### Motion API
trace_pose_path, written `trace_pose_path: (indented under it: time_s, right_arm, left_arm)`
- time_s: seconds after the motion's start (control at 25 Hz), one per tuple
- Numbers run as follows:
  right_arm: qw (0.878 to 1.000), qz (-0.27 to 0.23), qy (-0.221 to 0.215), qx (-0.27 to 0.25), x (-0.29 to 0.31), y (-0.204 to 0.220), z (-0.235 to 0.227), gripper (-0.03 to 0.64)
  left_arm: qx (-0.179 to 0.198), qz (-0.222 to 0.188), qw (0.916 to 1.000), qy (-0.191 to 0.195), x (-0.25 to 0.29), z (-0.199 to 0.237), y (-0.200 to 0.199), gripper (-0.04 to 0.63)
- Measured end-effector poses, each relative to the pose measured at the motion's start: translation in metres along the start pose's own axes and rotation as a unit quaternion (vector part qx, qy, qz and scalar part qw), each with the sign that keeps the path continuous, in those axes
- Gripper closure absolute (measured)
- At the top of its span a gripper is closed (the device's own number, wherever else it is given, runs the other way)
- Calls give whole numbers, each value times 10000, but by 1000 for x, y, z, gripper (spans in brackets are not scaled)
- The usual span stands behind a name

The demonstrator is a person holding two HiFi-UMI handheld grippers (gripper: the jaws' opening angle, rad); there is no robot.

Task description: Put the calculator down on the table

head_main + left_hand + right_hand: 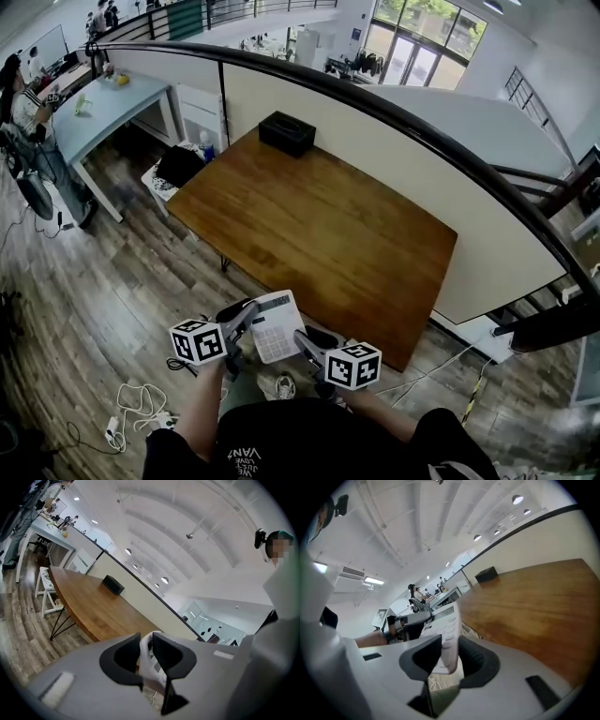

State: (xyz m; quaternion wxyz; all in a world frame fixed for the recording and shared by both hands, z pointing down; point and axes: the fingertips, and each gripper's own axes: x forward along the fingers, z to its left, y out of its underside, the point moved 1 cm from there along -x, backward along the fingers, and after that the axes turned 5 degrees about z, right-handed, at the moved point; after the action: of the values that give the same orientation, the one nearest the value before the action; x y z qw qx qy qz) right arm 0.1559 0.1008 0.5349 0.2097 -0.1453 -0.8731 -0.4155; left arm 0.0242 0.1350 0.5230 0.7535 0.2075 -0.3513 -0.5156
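A white calculator (275,326) hangs in the air just off the near edge of the wooden table (319,225), above the floor. My left gripper (251,316) is shut on its left edge and my right gripper (306,341) on its right edge. In the left gripper view the calculator (146,652) shows edge-on, pinched by the dark jaws of the left gripper (147,656). In the right gripper view its keypad side (446,630) stands between the jaws of the right gripper (450,656), with the left gripper (405,620) beyond it.
A black box (287,132) sits at the table's far end by the cream partition (403,159). A white stool (161,183) stands at the table's left corner. Cables (139,408) lie on the wood floor. A light blue table (103,103) with a person is far left.
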Motion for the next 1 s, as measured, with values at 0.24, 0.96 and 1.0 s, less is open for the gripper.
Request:
trace_pose_path:
  time_s: [0.24,0.96,1.0]
  right_arm:
    - [9999,-46,139,40,15,-15,-7,508]
    - [9891,-698,1120,661,141,-110,-9,508]
    - [9873,-775,1187,715,148,-115,-8,508]
  left_arm:
    - [-10,98,9999,128,13,15,-16,526]
    - [486,1073,9880,995,59,121,-148,526]
    - [530,1143,9863,1063,62,127,-155,526]
